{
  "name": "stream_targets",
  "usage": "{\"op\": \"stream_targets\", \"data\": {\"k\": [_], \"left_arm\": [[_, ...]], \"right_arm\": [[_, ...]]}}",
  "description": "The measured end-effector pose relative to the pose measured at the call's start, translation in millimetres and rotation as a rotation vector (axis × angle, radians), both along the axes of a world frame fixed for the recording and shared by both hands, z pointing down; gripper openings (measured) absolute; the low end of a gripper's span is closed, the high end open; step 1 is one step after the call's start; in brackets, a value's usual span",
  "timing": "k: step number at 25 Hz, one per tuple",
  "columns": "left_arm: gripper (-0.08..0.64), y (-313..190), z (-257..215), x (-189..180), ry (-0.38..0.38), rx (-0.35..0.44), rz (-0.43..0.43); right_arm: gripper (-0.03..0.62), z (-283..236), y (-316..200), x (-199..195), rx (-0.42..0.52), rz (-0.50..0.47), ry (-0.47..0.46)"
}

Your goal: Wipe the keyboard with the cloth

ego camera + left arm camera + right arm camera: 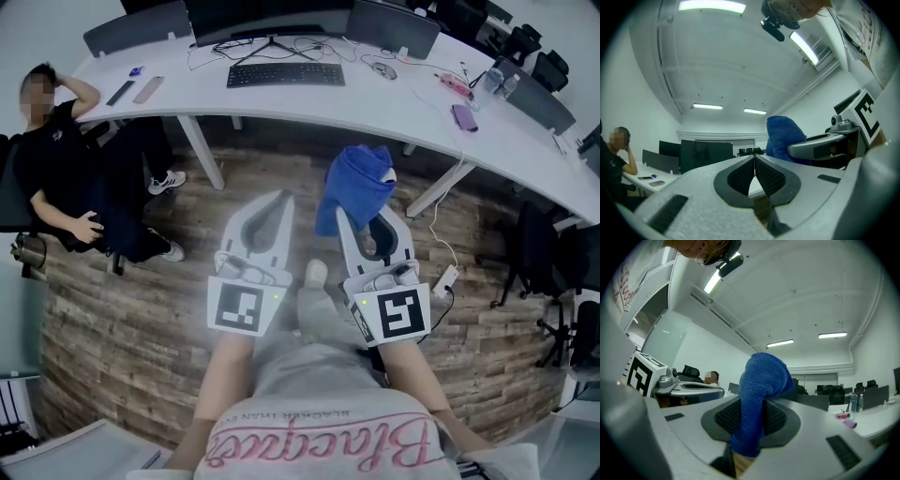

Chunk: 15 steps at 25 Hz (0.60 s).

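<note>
Pinching the blue cloth [356, 187] in your right gripper [373, 234], its bulk bunched above the jaws, you hold your left gripper [279, 199] pressed together on nothing just beside it; both hang over the wooden floor [141, 309], well apart from the keyboard [285, 74] on the white counter [394, 105]. With the cloth in hand, I judge the pickup done; no wiping has begun, and the reach to the keys is left. Counted: two grippers; one cloth; one keyboard.

Curved white table [394, 108] carries dark monitors [267, 14], a mouse [382, 67], loose cables [309, 45], a phone [120, 92] and a purple pouch [464, 116]. Person in black [66, 178] seated at its left end, one hand raised to the head. Wood-plank floor [122, 309] below; white power strip [442, 279] lies on it near a slanted table leg [441, 187].
</note>
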<state>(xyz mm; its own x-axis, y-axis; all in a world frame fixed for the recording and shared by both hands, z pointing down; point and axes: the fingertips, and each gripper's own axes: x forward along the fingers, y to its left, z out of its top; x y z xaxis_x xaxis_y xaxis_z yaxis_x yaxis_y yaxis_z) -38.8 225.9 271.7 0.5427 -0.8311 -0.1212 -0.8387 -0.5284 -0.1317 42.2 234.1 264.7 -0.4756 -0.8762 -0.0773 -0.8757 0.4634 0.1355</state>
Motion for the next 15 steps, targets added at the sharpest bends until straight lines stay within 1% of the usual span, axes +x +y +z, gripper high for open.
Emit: {"op": "stream_targets", "data": {"k": [3, 7, 15], "left_arm": [[0.006, -20, 1, 0, 0.003, -0.002, -0.01], [0.006, -52, 4, 7, -0.013, -0.007, -0.012], [0.006, -127, 5, 21, -0.024, -0.013, -0.023]], "right_arm": [[0.092, 4, -20, -2, -0.009, -0.022, -0.011], [0.091, 9, -50, -3, -0.017, -0.056, -0.003], [0.092, 12, -126, 7, -0.028, -0.098, -0.001]]}}
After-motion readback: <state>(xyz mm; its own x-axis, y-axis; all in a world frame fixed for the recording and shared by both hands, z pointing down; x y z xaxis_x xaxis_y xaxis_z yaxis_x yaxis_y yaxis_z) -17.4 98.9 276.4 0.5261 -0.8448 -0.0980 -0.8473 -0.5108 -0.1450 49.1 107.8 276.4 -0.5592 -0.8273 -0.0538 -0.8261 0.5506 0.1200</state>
